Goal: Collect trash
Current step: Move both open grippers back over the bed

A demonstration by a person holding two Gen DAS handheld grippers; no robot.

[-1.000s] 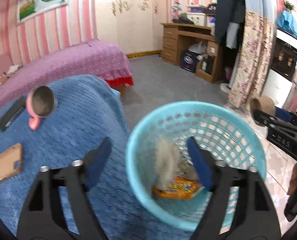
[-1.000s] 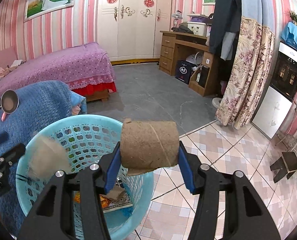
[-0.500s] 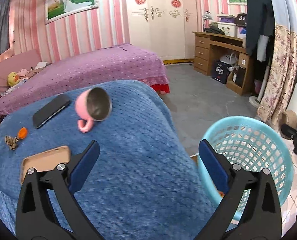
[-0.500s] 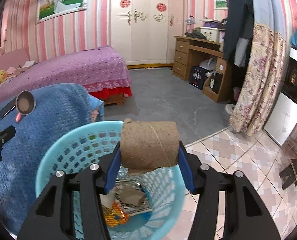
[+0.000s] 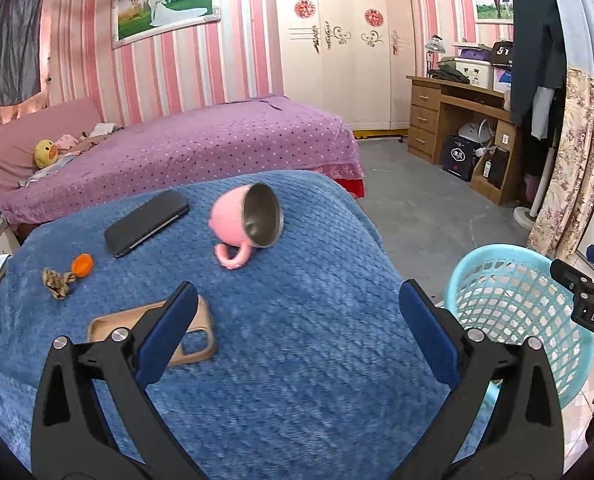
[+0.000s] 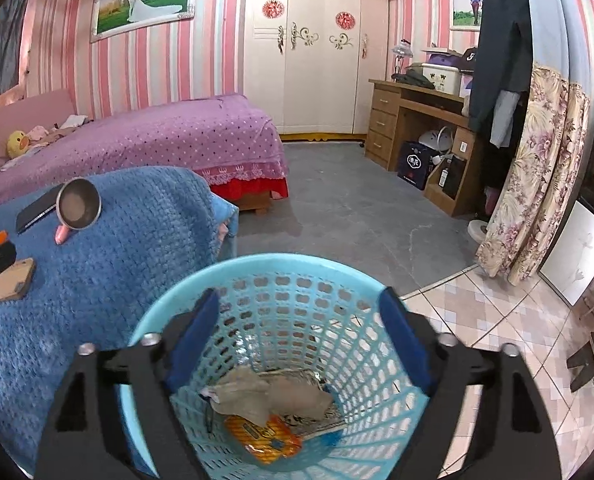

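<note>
Your right gripper (image 6: 297, 340) has just opened above the light-blue plastic mesh basket (image 6: 281, 276); its cardboard roll is gone, presumably among the litter below. Your left gripper (image 5: 295, 332), open and empty, has swung over the blue blanket (image 5: 297, 380). A brown crumpled scrap (image 5: 57, 282) lies at ten o'clock, nearer it; its axis is unclear.

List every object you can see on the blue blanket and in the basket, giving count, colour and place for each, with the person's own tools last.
pink metal-lined mug: one, on its side, blanket middle
black smartphone: one, left of mug
tan phone case: one, near blanket edge
orange bottle cap: one, blanket left
brown crumpled scrap: one, beside cap
turquoise plastic mesh basket: one, on floor beside blanket
orange snack wrapper: one, basket bottom
beige crumpled paper: inside basket, count unclear
left tongs: open, over blanket
right tongs: open, over basket
</note>
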